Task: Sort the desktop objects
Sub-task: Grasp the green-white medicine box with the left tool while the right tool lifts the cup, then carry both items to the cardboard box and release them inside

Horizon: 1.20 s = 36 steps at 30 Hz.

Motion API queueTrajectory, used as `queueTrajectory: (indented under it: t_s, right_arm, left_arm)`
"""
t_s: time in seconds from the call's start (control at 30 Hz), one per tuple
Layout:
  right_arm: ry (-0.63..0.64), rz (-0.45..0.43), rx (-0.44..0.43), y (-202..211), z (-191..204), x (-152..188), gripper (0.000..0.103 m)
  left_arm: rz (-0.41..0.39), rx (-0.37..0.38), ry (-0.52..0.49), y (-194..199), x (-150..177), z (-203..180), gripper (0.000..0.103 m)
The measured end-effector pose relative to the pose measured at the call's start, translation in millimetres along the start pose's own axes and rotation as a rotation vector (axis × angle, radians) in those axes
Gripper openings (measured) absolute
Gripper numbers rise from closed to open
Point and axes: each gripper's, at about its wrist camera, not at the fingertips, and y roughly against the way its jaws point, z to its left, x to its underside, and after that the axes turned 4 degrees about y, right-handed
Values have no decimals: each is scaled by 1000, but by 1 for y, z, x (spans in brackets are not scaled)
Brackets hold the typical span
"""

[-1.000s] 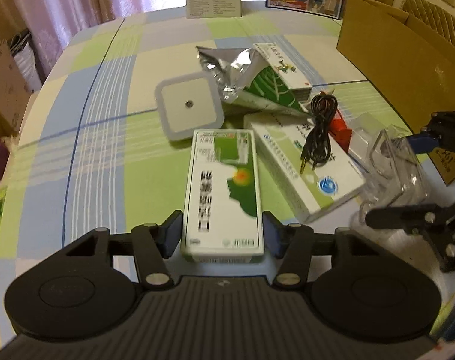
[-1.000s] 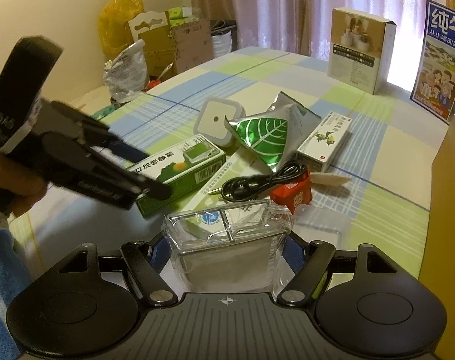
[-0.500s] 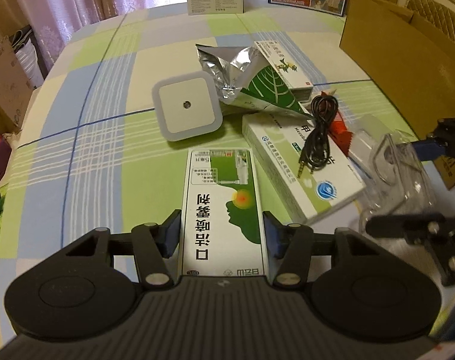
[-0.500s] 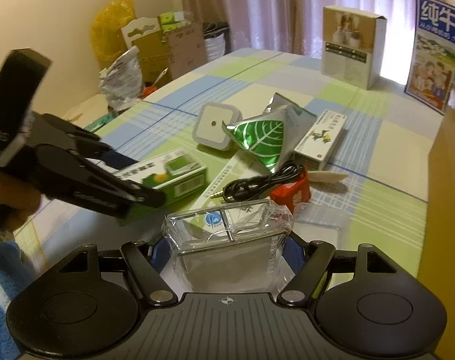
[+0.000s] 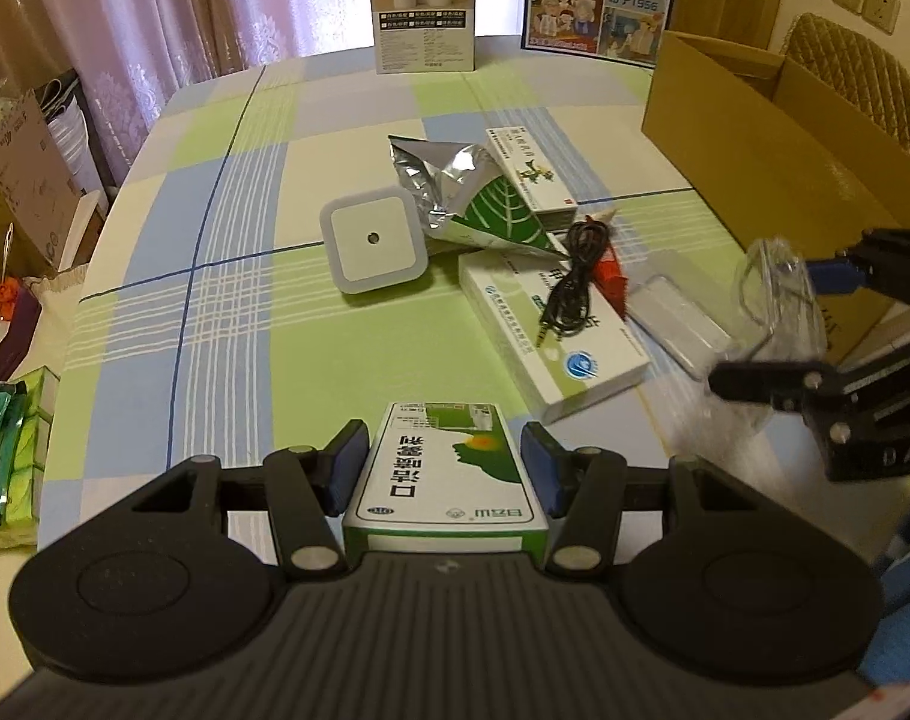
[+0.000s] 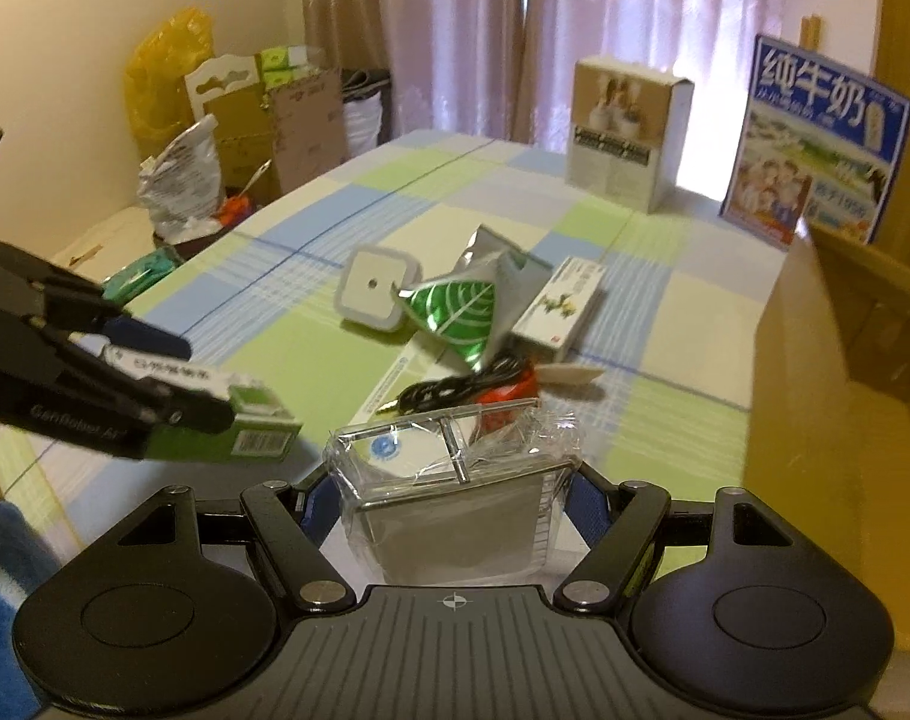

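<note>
**Two items in the grip, carton waiting on the right**

The left tongs (image 5: 444,474) are clamped on a green and white box (image 5: 443,480), blue pads pressing its long sides; the box is clear of the tablecloth (image 5: 227,324). The right tongs (image 6: 449,501) grip a clear plastic case (image 6: 455,480) wrapped in crinkled film, also off the table.

To do this step well, I judge each load should travel level and go to the open brown carton (image 5: 749,162), which stands ahead and to the right of both tongs. The case is the riskier one: smooth, slippery plastic with loose film, likely to slide if tilted. The box is stiff card with flat faces and should hold firmly.

Ahead of the left tongs lie a white rounded square light (image 5: 372,238), a crumpled foil bag (image 5: 461,192) with a leaf print, a long white box (image 5: 551,336) with a coiled black cable (image 5: 575,282) on top, and a slim white box (image 5: 530,174) beyond. A flat clear lid (image 5: 677,312) lies to the right of the long box.
</note>
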Motion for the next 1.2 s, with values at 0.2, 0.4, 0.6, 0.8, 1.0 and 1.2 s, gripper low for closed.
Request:
queueTrajectory:
  t_s: [0.2, 0.4, 0.6, 0.8, 1.0, 1.2]
  right_arm:
    - [13, -17, 29, 12, -2, -10, 72]
    - [7, -41, 52, 31, -9, -16, 72]
    - [-76, -102, 66, 64, -40, -31, 72]
    - [-108, -162, 172, 111, -90, -46, 72]
    - [-157, -118, 306, 134, -159, -31, 72]
    - [-173, -10, 367, 134, -209, 1, 72]
  left_arm:
    - [-21, 3, -14, 17, -1, -9, 51]
    - [-50, 14, -34, 31, -12, -21, 51]
    - [-84, 42, -61, 44, -30, -43, 51]
    - [-135, 89, -99, 56, -60, -80, 51]
    - [-193, 175, -150, 65, -98, -138, 51]
    - [-215, 289, -205, 50, -130, -207, 51]
